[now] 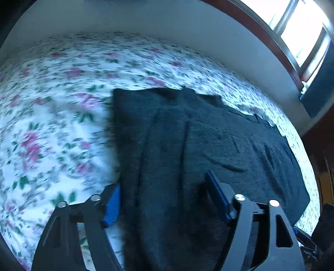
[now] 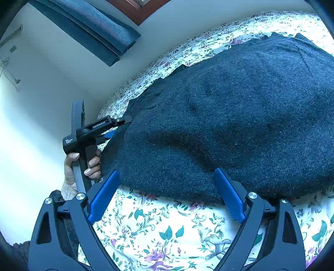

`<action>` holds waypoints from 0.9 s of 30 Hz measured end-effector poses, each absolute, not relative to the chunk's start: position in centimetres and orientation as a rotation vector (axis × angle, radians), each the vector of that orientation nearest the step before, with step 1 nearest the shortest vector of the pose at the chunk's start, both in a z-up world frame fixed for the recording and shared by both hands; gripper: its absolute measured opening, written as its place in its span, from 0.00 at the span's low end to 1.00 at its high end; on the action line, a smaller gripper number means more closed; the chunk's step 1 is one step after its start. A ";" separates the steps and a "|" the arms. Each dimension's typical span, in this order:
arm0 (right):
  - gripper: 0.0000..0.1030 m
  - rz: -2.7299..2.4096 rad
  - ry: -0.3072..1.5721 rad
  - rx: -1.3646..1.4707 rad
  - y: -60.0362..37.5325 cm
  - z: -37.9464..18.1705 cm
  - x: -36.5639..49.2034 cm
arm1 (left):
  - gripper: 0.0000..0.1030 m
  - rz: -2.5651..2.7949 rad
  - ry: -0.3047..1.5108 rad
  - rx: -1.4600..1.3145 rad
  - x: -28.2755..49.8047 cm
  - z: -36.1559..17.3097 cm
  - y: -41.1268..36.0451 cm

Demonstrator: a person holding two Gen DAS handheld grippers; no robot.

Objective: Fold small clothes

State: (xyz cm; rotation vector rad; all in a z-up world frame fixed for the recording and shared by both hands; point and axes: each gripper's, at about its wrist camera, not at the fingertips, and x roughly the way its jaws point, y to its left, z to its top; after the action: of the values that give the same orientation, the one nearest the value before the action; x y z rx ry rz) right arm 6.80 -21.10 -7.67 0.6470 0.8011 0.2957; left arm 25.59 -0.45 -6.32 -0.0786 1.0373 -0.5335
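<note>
A dark navy knitted garment (image 1: 198, 146) lies spread flat on a floral bedsheet (image 1: 52, 125). My left gripper (image 1: 165, 198) is open, its blue-padded fingers (image 1: 112, 206) straddling the garment's near edge. In the right wrist view the same garment (image 2: 240, 114) fills the upper right. My right gripper (image 2: 167, 193) is open, its blue fingers (image 2: 228, 196) at the garment's near edge over the sheet (image 2: 167, 229). The left gripper (image 2: 117, 127) shows there too, held by a hand (image 2: 73, 166) at the garment's far left edge.
A white wall (image 1: 146, 18) runs behind the bed, with a wood-framed window (image 1: 292, 31) at the upper right. In the right wrist view a folded dark blue fabric (image 2: 94, 29) hangs against the wall at the upper left.
</note>
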 end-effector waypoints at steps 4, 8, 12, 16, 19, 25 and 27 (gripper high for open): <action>0.89 0.297 0.798 0.654 -21.1 -7.7 6.8 | 0.63 -0.552 1.065 -0.212 27.0 -6.5 0.9; 0.89 0.297 0.799 0.653 -21.1 -7.7 6.8 | 0.42 -0.485 1.068 -0.186 27.0 -6.5 0.6; 0.89 0.295 0.793 0.658 -21.1 -7.7 7.0 | 0.14 -0.448 1.109 -0.148 27.3 -5.4 -0.8; 0.89 0.295 0.790 0.660 -21.1 -7.7 7.1 | 0.12 -0.397 1.090 -0.075 27.0 -2.4 -3.8; 0.89 0.296 0.788 0.662 -21.2 -7.7 7.1 | 0.12 -0.398 1.055 -0.057 26.2 1.0 -7.0; 0.89 0.311 0.763 0.798 -23.1 -7.3 6.3 | 0.11 -0.419 1.003 0.043 23.4 6.0 -15.8; 0.89 0.290 0.738 0.868 -25.0 -6.9 5.3 | 0.11 -0.421 1.003 0.057 22.6 6.5 -18.4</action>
State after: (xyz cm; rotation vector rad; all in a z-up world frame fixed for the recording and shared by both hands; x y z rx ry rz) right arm 5.33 -24.98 -6.88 0.8680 0.7380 0.2896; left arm 22.55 -18.40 6.47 0.0571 1.0032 -0.4214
